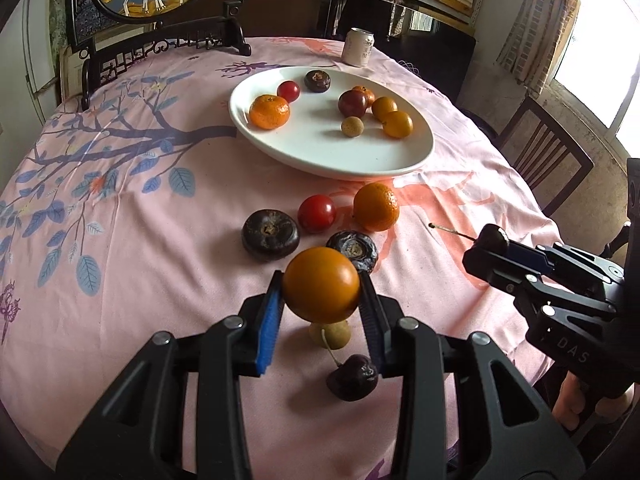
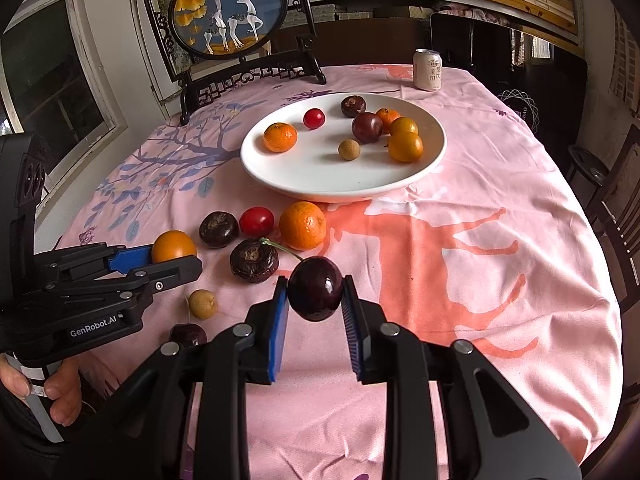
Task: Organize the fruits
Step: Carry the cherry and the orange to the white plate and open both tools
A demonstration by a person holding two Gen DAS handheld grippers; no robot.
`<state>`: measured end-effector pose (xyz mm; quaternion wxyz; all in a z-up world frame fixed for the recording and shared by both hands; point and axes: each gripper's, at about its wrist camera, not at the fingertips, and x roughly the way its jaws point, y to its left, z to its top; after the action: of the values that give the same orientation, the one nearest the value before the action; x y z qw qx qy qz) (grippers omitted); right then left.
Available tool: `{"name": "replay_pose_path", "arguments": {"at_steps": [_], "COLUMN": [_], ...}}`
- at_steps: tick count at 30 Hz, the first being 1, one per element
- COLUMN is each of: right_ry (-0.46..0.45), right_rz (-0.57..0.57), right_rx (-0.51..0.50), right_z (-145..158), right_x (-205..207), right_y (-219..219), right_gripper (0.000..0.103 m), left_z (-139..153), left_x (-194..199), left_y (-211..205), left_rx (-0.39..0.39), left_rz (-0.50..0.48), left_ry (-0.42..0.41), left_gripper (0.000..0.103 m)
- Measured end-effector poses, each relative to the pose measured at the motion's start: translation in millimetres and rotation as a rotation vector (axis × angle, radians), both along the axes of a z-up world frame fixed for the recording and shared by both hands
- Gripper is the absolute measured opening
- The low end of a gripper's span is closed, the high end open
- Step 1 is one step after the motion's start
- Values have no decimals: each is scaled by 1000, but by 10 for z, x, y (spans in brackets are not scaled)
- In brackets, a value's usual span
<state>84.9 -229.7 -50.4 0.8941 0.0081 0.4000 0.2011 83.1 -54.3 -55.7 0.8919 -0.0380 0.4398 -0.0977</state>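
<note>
Home dining room. Round surface (image 2: 500, 184) under pink deer-print cloth; carved dark wooden chairs (image 1: 548, 148) around it; framed deer screen (image 2: 232, 12) far left; curtained window (image 1: 600, 40) right; white fruit plate (image 2: 280, 168), drink can (image 2: 428, 70).

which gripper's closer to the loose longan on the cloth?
Left. The left gripper hangs just above the longan; the right gripper, holding a cherry, is off to its right.

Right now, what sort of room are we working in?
Probably a home dining room: a round table under a pink printed tablecloth, dark wooden dining chairs, and a framed round deer-picture screen standing at the table's far edge.
</note>
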Motion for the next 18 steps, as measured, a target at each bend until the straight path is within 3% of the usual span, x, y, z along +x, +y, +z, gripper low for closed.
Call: {"name": "replay_pose_path", "arguments": {"at_steps": [8,14,18], "right_ry": [18,-20,-58], "right_rz": [2,2,-16], "right_rx": [3,-37,-113], "right_z": [1,225,246], "right_x": [147,749,1388], "right_y": [-28,8,181], "right_gripper": [27,27,27], "left_z": [229,462,372], "left_x": [344,1269,1968], "left_y": [19,3,-156], "left_rx": [30,60,86], "left_rz": [-24,-1,34], "left_ry": [-4,31,69], "left_gripper": [37,37,37]}}
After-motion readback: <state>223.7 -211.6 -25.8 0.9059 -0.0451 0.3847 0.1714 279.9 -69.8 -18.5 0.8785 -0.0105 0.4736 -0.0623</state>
